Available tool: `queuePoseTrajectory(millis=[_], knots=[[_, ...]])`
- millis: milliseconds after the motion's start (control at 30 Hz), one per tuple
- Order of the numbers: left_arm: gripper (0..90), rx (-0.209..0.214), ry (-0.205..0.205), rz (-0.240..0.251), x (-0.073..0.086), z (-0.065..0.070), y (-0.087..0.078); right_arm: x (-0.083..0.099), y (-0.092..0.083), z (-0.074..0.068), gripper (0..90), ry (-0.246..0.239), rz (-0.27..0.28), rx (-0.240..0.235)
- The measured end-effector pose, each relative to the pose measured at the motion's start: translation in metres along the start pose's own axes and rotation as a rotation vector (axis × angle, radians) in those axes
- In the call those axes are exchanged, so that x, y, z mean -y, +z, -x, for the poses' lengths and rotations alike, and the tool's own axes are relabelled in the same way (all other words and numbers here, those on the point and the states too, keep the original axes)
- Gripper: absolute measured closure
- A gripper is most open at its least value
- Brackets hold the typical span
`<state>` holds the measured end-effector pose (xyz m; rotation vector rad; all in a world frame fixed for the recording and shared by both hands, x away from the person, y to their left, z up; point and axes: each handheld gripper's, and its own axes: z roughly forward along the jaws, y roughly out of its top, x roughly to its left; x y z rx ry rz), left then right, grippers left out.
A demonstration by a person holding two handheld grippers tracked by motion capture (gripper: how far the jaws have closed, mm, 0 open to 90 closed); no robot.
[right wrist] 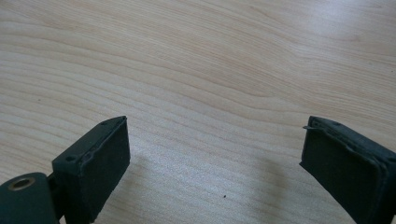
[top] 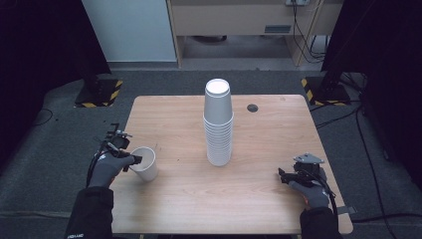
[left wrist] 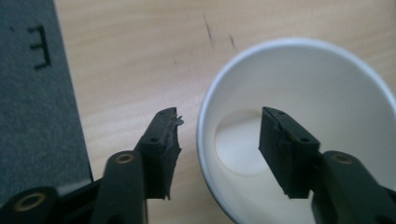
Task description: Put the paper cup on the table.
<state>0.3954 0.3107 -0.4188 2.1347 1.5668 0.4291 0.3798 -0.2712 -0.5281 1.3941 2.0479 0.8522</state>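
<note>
One cup (top: 145, 163) sits apart from the stack (top: 218, 124), near the table's (top: 259, 199) left edge, upright, mouth up. Left gripper (left wrist: 219, 130) straddles its rim: one jaw outside the wall, one inside, both clear of the paper, so jaws half parted and nothing gripped. Reads as the release step, cup just set down off the stack, which stands mid-table toward the far edge, mouths down. Right gripper (right wrist: 215, 149) rests near the right front corner, jaws wide over bare wood, idle. Next move, my guess: lift left straight up so the inner jaw clears the rim without tipping the cup, then go to the stack for another. Risk: the inner jaw snags the wall on the way out; paper cup is light and will drag or topple easily.
</note>
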Motion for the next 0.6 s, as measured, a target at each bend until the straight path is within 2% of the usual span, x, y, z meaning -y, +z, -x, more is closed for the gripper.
queuePoseTrajectory(millis=[67, 200, 267, 400, 433, 500, 600], knots=[[38.4, 0.003, -0.011, 0.096, 0.002, -0.002, -0.005, 0.0, 0.0, 0.0, 8.2, 0.002, 0.005, 0.004], [32.2, 0.006, -0.034, 0.254, 0.01, -0.002, -0.01, -0.001, -0.001, 0.0, 8.1, -0.002, 0.006, 0.008], [31.4, 0.017, -0.044, 0.352, 0.017, -0.003, -0.013, -0.001, -0.001, 0.0, 8.0, 0.0, 0.005, 0.009], [29.7, 0.054, -0.064, 0.502, 0.03, -0.001, -0.015, -0.001, -0.003, -0.001, 7.9, 0.0, 0.015, 0.007], [29.6, 0.055, -0.066, 0.552, 0.035, 0.0, -0.015, -0.001, -0.003, -0.002, 7.8, 0.0, 0.014, 0.005], [29.3, 0.058, -0.072, 0.608, 0.042, -0.002, -0.015, -0.002, -0.003, -0.002, 7.6, -0.002, 0.01, 0.006], [29.2, 0.057, -0.091, 0.659, 0.051, -0.006, -0.013, -0.002, -0.003, -0.001, 7.2, 0.0, 0.014, 0.014]])
